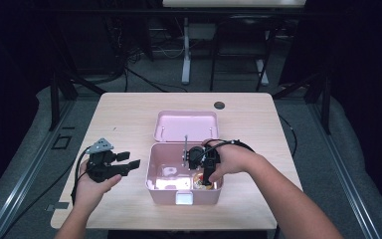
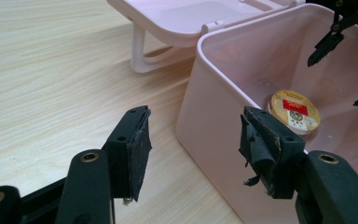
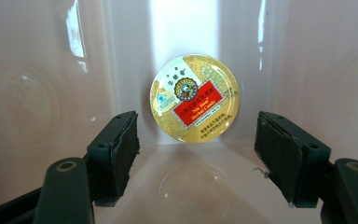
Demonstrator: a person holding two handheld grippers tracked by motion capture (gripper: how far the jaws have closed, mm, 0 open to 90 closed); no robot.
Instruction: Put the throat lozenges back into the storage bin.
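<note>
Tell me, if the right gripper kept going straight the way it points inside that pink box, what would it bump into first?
Most likely the round candy tin. The right gripper has its jaws wide open, and the tin lies straight ahead between them on the floor of the pink box. Nothing stands between, though how far off it lies is hard to judge.

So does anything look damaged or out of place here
Only wear: the rubber pad on the left gripper is frayed and peeling. The round gold candy tin lies flat inside the open pink plastic box.
</note>
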